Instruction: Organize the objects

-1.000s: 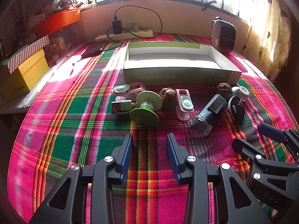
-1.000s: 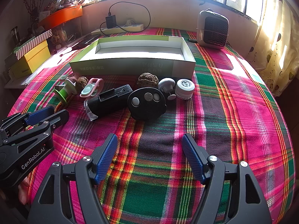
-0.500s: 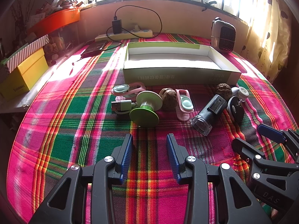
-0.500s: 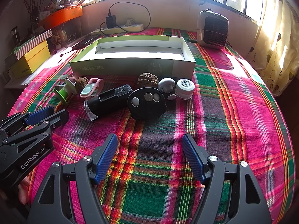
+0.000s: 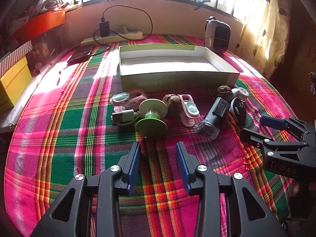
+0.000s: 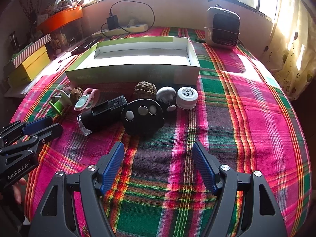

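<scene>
Left tool (image 5: 158, 146): held open, with nothing between the pads, low over the counter (image 5: 69, 138).
Right tool (image 6: 158, 146): held open even wider, and nothing is gripped.
Box (image 5: 177, 81): seen at 12 o'clock from both tools, with no lid on and nothing inside.
Spool (image 5: 152, 116): green and tipped on its side, at 12 o'clock just past the left tool. It is the nearest thing to that tool.
Cable (image 5: 123, 116): white, seen at 11 o'clock from the left tool, touching the spool.
Nut (image 5: 172, 103): brown, found at 1 o'clock from the spool, squeezed against a pink clip (image 5: 188, 108).
Torch (image 5: 213, 116): black and laid on its side, at 1 o'clock from the left tool.
Fob (image 6: 143, 116): black with three buttons, at 12 o'clock from the right tool. It is the nearest thing to that tool.
Cap (image 6: 187, 97): white, seen at 1 o'clock from the right tool, near the box front.
Change: almost nothing has been changed since a moment ago. Every thing is lying where it was, and both tools are kept open as before.
Meaning: nothing has been picked up yet, so the job is judged to be only at its start. All the small things are probably still to be put in the box.
Next: the spool may be taken by the left tool and the fob by the right, but this is only a guess.
</scene>
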### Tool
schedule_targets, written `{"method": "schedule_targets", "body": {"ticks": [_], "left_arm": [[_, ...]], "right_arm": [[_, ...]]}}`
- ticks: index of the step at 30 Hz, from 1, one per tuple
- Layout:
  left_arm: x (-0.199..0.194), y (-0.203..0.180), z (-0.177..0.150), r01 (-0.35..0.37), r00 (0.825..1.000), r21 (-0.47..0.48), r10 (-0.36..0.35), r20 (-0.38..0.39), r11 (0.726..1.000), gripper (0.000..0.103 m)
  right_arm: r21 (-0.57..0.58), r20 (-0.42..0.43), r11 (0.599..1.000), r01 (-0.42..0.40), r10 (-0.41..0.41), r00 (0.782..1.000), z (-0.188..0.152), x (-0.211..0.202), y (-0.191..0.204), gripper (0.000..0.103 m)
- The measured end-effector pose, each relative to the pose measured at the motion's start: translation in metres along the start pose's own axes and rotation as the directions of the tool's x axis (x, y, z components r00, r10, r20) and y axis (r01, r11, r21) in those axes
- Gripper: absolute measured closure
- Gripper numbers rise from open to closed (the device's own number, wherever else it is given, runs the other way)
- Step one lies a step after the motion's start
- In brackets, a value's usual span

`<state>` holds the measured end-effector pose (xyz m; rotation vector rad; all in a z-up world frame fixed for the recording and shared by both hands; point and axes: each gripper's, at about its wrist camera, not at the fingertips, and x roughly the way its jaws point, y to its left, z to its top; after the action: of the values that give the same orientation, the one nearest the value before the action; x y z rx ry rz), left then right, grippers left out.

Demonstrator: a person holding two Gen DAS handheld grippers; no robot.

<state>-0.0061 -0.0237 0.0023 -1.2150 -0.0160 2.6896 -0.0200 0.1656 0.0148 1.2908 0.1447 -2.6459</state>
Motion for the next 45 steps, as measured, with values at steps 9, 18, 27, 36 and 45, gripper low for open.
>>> {"method": "schedule_targets", "body": {"ticks": [9, 18, 27, 36, 45], "left_arm": [[0.004, 0.008, 0.006, 0.047, 0.999, -0.038, -0.047, -0.009, 0.998, 0.068], [0.010, 0.008, 0.021, 0.059, 0.998, -0.030, -0.059, 0.005, 0.998, 0.065], [0.021, 0.014, 0.031, 0.065, 0.998, -0.022, -0.066, -0.007, 0.998, 0.065], [0.031, 0.006, 0.038, 0.090, 0.995, 0.006, -0.090, -0.033, 0.996, 0.065], [0.037, 0.003, 0.043, 0.061, 0.997, 0.003, -0.061, -0.037, 0.998, 0.065]], "right_arm": [[-0.036, -0.006, 0.999, -0.022, 0.022, 1.000, 0.012, 0.010, 0.008, 0.031], [-0.046, -0.011, 0.998, -0.033, 0.033, 0.999, 0.024, 0.019, 0.010, 0.031], [-0.031, -0.012, 0.999, -0.025, 0.025, 1.000, 0.030, 0.025, 0.002, 0.031], [-0.036, -0.012, 0.999, -0.020, 0.019, 1.000, 0.034, 0.029, -0.003, 0.031], [-0.038, -0.012, 0.999, -0.024, 0.024, 1.000, 0.037, 0.031, -0.004, 0.031]]}}
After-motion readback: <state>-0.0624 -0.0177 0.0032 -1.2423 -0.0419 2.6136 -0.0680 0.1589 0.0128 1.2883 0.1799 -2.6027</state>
